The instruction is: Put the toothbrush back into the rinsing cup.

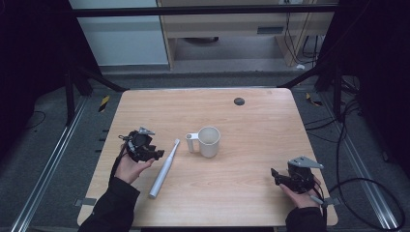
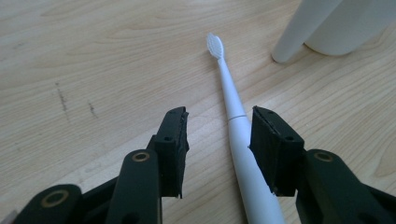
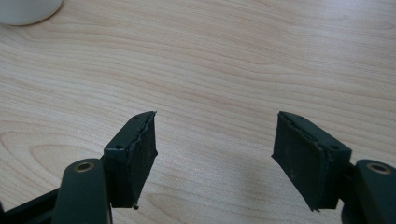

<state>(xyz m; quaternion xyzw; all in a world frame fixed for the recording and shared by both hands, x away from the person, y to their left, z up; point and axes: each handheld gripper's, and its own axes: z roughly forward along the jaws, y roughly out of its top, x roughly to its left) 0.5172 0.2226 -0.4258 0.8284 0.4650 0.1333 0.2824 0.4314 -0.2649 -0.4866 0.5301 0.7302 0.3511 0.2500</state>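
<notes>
A white electric toothbrush (image 1: 163, 169) lies flat on the wooden table (image 1: 251, 193), its head pointing toward a white mug (image 1: 209, 141) that stands upright near the middle. My left gripper (image 1: 155, 154) is just left of the toothbrush. In the left gripper view its jaws (image 2: 220, 119) stand open low over the table. The toothbrush (image 2: 231, 107) runs between them, close beside the right pad, and the mug (image 2: 345, 23) is at the top right. My right gripper (image 1: 275, 177) rests open at the table's front right, over bare wood (image 3: 215, 130). The mug's base (image 3: 23, 9) shows at the top left of its view.
A small black round cap (image 1: 239, 101) sits in the table top near the far edge. Beyond the table are a dark frame, cables on the floor and a light cabinet.
</notes>
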